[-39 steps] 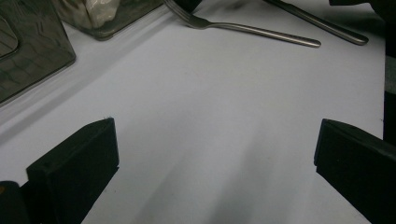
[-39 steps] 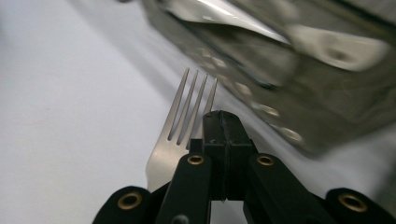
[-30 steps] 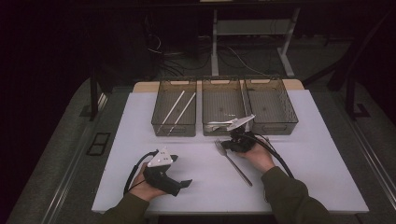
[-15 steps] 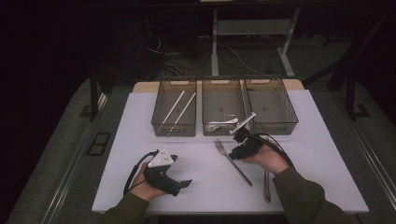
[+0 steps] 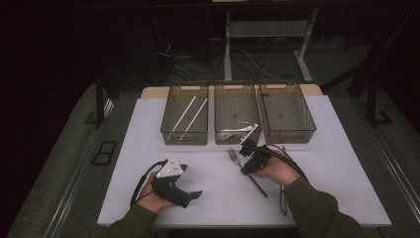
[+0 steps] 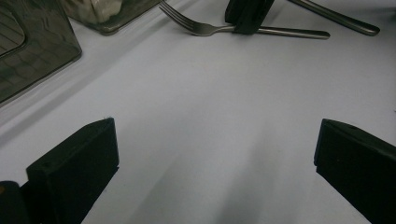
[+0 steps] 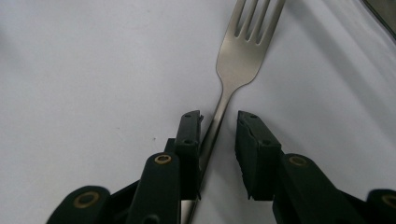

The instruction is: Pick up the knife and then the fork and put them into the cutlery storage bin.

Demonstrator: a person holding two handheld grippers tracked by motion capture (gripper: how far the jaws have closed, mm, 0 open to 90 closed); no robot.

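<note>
the fork (image 7: 236, 56) lies flat on the tabletop (image 5: 208, 153) before the middle bin, its neck between the right claw (image 7: 218, 133)'s parted jaws, just opened. thin, stiff, slippery steel: grip the narrow neck squarely.

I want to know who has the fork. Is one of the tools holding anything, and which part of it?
Nothing is gripped yet. The right tool straddles the fork at its neck, jaws apart, having just opened. The left tool is open over the bare mat.

Silver fork (image 7: 243, 51), black tongs (image 7: 219, 135), white table (image 5: 148, 129), three smoky grey translucent bins (image 5: 287, 106).
</note>
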